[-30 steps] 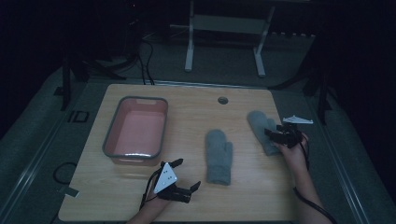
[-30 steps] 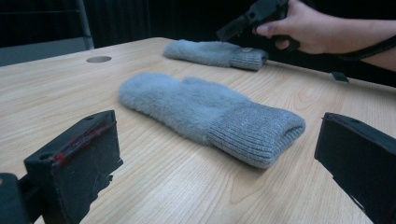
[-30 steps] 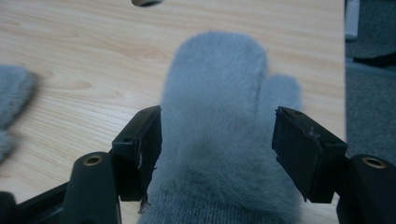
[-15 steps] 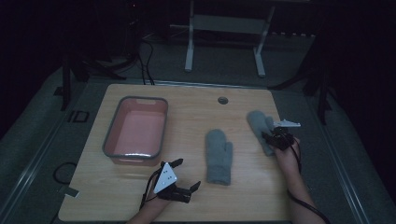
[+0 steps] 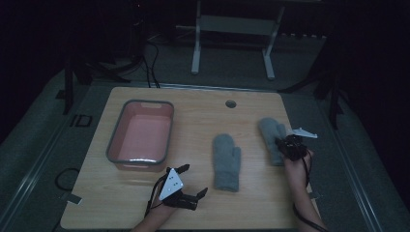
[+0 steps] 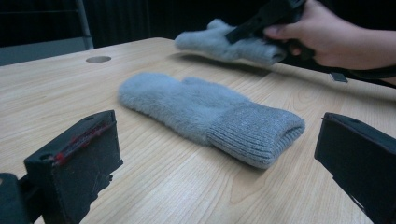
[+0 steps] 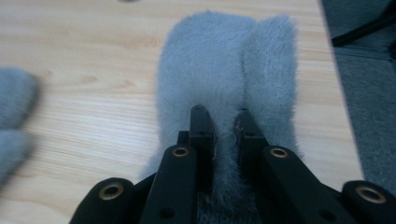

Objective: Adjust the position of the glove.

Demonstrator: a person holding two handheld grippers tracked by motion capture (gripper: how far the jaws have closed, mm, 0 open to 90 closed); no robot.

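Resting low at the near edge of the wooden table point(image 5: 203, 111), the left gripper point(image 5: 192, 182) has its jaws spread wide with nothing between them; in the left gripper view the near mitten point(image 6: 205, 114) lies just ahead, ribbed cuff toward the jaws, untouched. That mitten sits flat mid-table, between the pink tub point(image 5: 141, 135) on the left and the far mitten point(image 5: 271, 137) on the right.

Farther over, the right gripper point(image 7: 224, 123) has its jaws pinched close on the far mitten at its cuff end, a fold of fleece bunched between them, the body and thumb stretching away toward the table's right edge. In the left gripper view that cuff end looks slightly raised off the wood, though I cannot tell how far.

Both mittens look light, soft and limp; I judge one will droop and drag from a single pinch, neither slippery nor fragile. The ribbed cuff is the firmest, thickest part, so a hold there should keep best.
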